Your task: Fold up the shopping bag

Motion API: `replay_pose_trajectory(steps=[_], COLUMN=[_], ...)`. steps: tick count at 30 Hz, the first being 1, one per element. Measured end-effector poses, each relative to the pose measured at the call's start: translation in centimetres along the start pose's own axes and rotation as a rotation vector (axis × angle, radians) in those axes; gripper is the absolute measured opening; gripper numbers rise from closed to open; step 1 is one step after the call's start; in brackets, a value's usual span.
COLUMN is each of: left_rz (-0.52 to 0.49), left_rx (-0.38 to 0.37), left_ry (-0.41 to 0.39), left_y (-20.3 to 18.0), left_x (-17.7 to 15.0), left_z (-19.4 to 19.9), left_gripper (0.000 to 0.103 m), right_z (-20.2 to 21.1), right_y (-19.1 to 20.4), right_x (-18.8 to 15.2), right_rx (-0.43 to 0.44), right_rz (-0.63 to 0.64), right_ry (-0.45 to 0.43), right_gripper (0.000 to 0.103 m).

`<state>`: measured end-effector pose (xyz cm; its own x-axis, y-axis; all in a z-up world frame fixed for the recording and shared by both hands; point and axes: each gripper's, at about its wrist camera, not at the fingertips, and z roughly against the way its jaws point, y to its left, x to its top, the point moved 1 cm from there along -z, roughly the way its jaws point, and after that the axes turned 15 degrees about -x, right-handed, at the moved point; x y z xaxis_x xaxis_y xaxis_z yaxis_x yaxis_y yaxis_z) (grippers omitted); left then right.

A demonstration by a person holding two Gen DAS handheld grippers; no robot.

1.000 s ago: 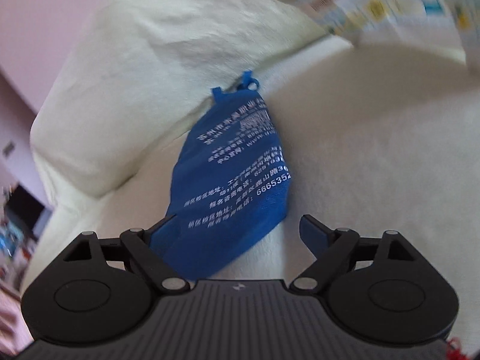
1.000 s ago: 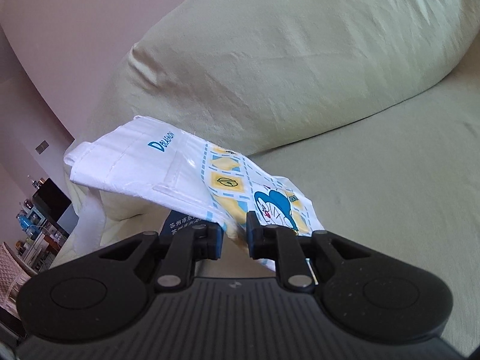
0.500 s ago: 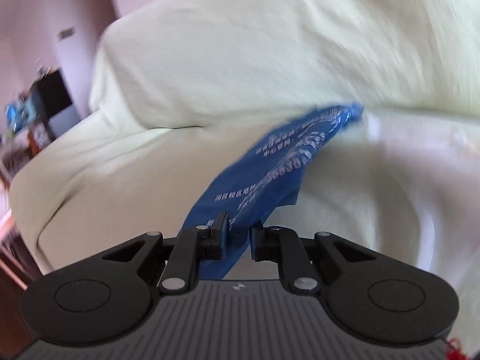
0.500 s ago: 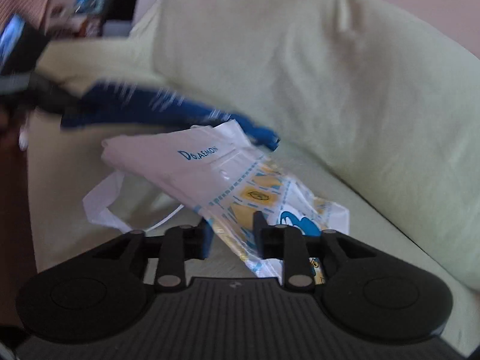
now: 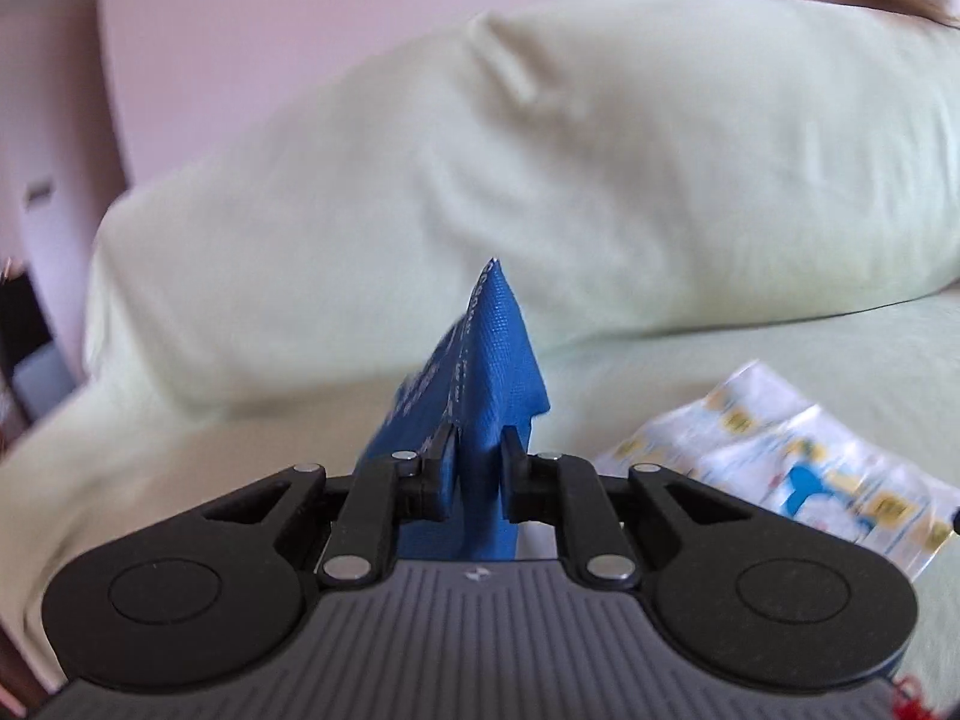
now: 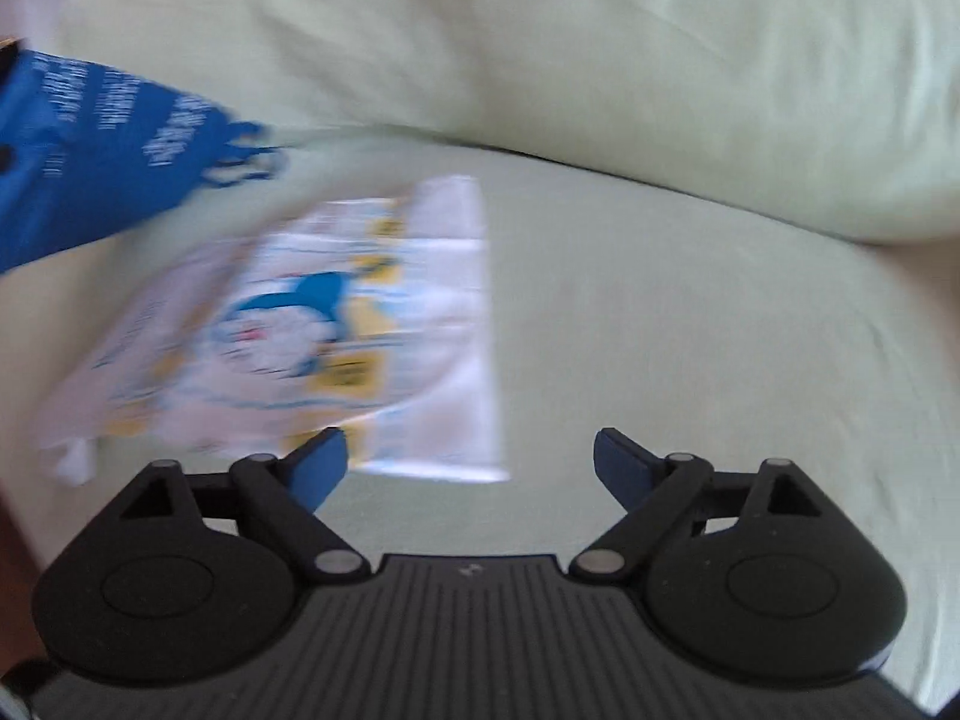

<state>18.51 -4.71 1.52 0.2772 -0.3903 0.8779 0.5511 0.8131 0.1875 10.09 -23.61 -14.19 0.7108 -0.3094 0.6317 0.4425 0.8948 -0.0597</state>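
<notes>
**Blue bag held by the left tool, white bag lying loose on the sofa**

Left wrist view: the left gripper [image 5: 477, 468] is closed on the blue shopping bag [image 5: 486, 384]. Its two black fingers press the blue woven fabric from both sides, and the fabric rises between them to a point in front of the pale green back cushion [image 5: 540, 168]. Some white print is on the left face of the bag, but it is too blurred to read. Below the cushion is the pale green sofa seat [image 5: 180, 462]. At the right side, on the seat, lies a white plastic bag [image 5: 798, 462] with blue and yellow cartoon print. It is apart from the blue bag. A pink wall [image 5: 240, 30] is behind the cushion.

Right wrist view: the right gripper [image 6: 471, 462] is wide open and holds nothing; the blue pads [image 6: 321, 465] of its fingers are far from each other. Its left finger is just beside the near edge of the white plastic bag [image 6: 336, 324], maybe over it; I cannot tell if they touch. This bag lies flat on the sofa seat [image 6: 690, 348] and looks blurred. A blue cartoon face shows on it. The blue shopping bag [image 6: 96, 150] is at the upper left, above the seat, with lines of white print and a looped handle at its right end. The back cushion [image 6: 600, 48] fills the top.
</notes>
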Motion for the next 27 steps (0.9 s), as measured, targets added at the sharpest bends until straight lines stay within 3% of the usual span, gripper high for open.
replay_pose_trajectory(steps=[1, 2, 4, 8, 12, 13, 14, 16, 19, 20, 22, 24, 27], left_rz=[-0.024, -0.038, -0.060, -0.077, -0.124, -0.154, -0.186, -0.214, -0.255, -0.268, -0.294, -0.320, -0.359], left_rx=[-0.015, -0.014, -0.007, 0.015, 0.001, -0.001, -0.002, -0.079, -0.199, -0.239, -0.319, -0.399, -0.519], left_ry=[-0.019, -0.025, -0.037, -0.070, -0.114, -0.122, -0.131, -0.086, -0.015, 0.009, 0.057, 0.105, 0.177], left_y=[-0.9, -1.3, -1.7, -1.0, -1.3, -2.0, -2.8, -5.9, -10.6, -12.2, -15.3, -18.5, -23.2], left_x=[0.8, 1.2, 1.9, 3.8, 5.9, 6.1, 6.4, 4.6, 1.9, 1.0, -0.9, -2.7, -5.5], left_z=[-0.5, -0.7, -1.0, -1.3, -1.5, -1.7, -1.8, -1.6, -1.3, -1.2, -1.0, -0.7, -0.3], left_gripper=[0.015, 0.015, 0.015, 0.015, 0.015, 0.015, 0.015, 0.016, 0.023, 0.028, 0.056, 0.057, 0.057], right_z=[-1.5, -3.0, -4.4, -5.6, -6.1, -6.0, -5.2, -3.2, -1.3, -0.9, 0.0, 1.1, 3.0], right_y=[-0.5, -0.7, 0.2, 5.5, 11.6, 12.8, 13.0, 10.3, 4.5, 1.8, -4.3, -8.5, -11.7], right_x=[0.5, 0.7, 0.8, 2.2, 3.5, 3.6, 3.5, 2.8, 1.4, 0.9, -0.6, -1.9, -3.2], right_rx=[0.032, 0.082, 0.139, 0.223, 0.444, 0.510, 0.505, 0.438, 0.299, 0.236, 0.127, 0.073, 0.065], right_rz=[-0.052, -0.108, -0.155, -0.049, 0.003, 0.008, 0.010, -0.011, -0.023, -0.032, -0.078, -0.119, -0.105], right_ry=[0.045, 0.099, 0.098, 0.035, 0.057, 0.077, 0.068, 0.013, -0.051, -0.056, -0.036, -0.022, -0.025], right_gripper=[0.036, 0.033, 0.034, 0.035, 0.031, 0.035, 0.039, 0.053, 0.057, 0.058, 0.058, 0.059, 0.064])
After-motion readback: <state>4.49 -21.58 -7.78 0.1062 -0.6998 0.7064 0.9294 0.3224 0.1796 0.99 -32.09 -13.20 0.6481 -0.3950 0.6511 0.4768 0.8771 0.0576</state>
